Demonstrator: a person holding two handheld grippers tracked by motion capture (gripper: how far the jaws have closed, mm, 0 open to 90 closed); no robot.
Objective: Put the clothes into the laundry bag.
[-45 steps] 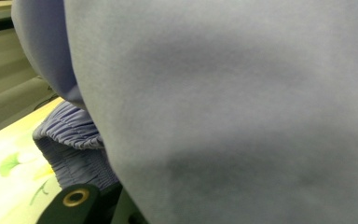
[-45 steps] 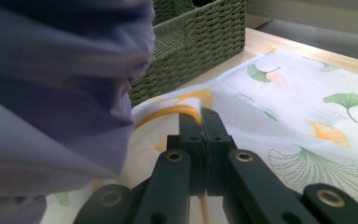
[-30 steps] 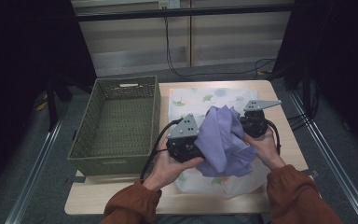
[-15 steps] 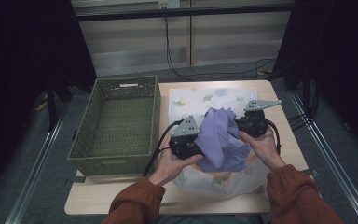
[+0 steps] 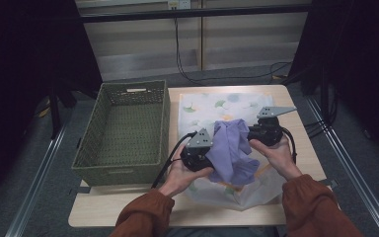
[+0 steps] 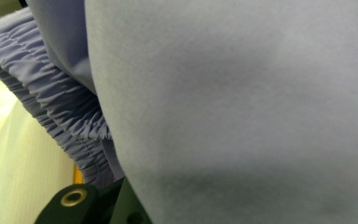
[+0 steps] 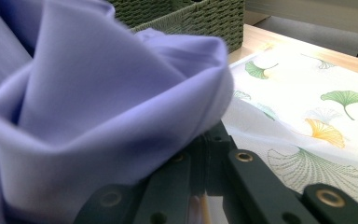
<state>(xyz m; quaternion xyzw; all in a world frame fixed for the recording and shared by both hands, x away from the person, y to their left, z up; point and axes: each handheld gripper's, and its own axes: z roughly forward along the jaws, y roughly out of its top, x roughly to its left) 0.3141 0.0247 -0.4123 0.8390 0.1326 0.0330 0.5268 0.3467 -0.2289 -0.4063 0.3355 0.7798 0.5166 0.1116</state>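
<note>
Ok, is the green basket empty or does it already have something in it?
Empty. The high view shows the woven basket with only its bare bottom; the purple garment is bunched between the two grippers over the leaf-print cloth.

Bunched lilac garment (image 5: pixel 231 150) above leaf-print cloth (image 5: pixel 212 106)

lavender garment (image 5: pixel 231 150) bunched up between 2 grippers: left gripper (image 5: pixel 198 150) touching its left side, right gripper (image 5: pixel 266 131) touching its upper right. garment sits over leaf-print cloth (image 5: pixel 216 106); green woven basket (image 5: pixel 123 129) just left of the garment
</note>
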